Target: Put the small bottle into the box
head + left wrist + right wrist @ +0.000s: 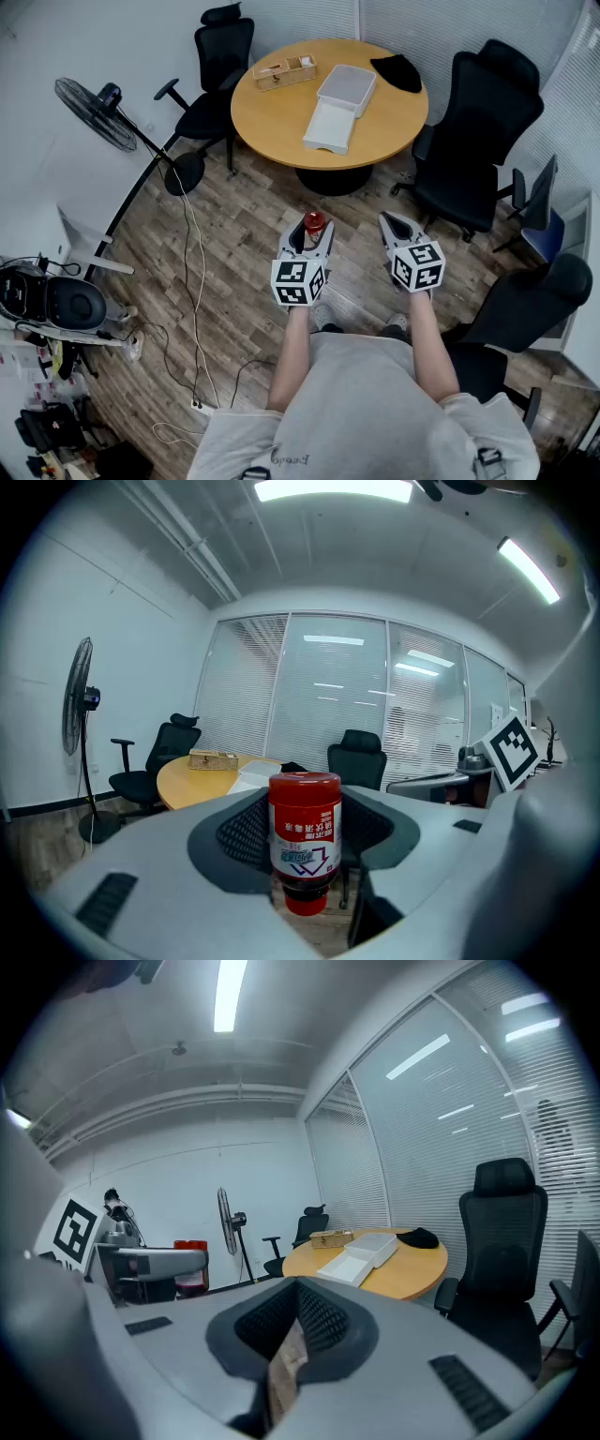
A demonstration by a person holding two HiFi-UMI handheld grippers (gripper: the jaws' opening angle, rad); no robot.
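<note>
Head view: round table (281, 117), wood floor (234, 225)

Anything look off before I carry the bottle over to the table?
Nothing stands out. The small bottle sits upright, clamped in the left gripper; the right gripper is shut and empty. The white box lies open on the round table, nothing spilled.

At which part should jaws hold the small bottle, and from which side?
Grip the small bottle at its labelled middle, one jaw on each side, as the left gripper does now. The body there is round with straight walls; the end below narrows.
</note>
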